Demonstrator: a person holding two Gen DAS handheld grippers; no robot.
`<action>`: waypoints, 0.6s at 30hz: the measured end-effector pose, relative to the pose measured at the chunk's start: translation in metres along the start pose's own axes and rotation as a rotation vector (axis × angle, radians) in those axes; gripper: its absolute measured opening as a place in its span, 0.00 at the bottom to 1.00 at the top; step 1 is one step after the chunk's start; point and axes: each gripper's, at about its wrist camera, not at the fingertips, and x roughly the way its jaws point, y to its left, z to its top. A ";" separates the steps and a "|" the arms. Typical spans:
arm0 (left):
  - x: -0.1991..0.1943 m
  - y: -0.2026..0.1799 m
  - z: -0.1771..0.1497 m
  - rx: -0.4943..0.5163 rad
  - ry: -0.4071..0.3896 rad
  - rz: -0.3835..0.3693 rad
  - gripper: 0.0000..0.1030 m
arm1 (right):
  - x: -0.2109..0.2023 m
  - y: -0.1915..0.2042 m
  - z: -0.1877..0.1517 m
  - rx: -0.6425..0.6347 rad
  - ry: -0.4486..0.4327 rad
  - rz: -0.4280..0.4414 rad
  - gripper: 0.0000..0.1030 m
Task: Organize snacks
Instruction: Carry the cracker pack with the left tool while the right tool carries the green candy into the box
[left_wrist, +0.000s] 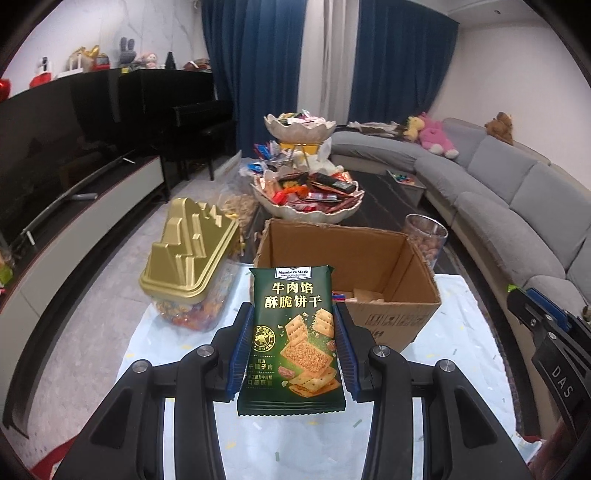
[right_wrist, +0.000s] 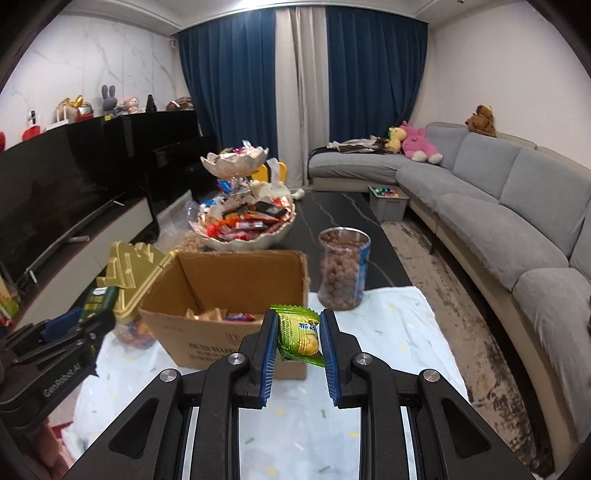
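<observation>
A grey sectional sofa (right_wrist: 491, 192) curves along the right side of the room, with plush toys on its back. A long dark desk (right_wrist: 343, 214) runs down the middle; its near end is covered by a pale blue cloth (right_wrist: 399, 325) with small confetti marks. On the cloth stands an open cardboard box (right_wrist: 229, 291), its flaps up, with a few wrapped snacks lying in the bottom. Beyond the box sits a tiered shell-shaped snack bowl (right_wrist: 251, 229) heaped with mixed wrappers. Left of the box is a clear candy tub with a gold stepped lid (left_wrist: 188, 254). Right of the box, near its far corner, stands a clear jar of brown coated nuts (right_wrist: 343, 269).

The left tool (left_wrist: 291, 343) is clamped on a dark green Member's Mark cracker packet (left_wrist: 293, 339), held upright by its two side edges above the cloth, in front of the box's near wall. The right tool (right_wrist: 299, 339) is closed on a small lime-green snack packet (right_wrist: 299, 332), pinched between the blue pads (right_wrist: 269, 350) just at the box's near right corner.
</observation>
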 end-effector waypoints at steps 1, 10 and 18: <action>0.002 0.001 0.004 0.001 0.005 -0.008 0.41 | 0.000 0.002 0.004 -0.005 -0.006 0.003 0.24; 0.021 0.000 0.035 0.015 0.025 -0.071 0.41 | 0.014 0.013 0.038 -0.036 -0.032 0.029 0.24; 0.044 -0.002 0.055 0.029 0.041 -0.097 0.41 | 0.039 0.019 0.058 -0.056 -0.016 0.042 0.24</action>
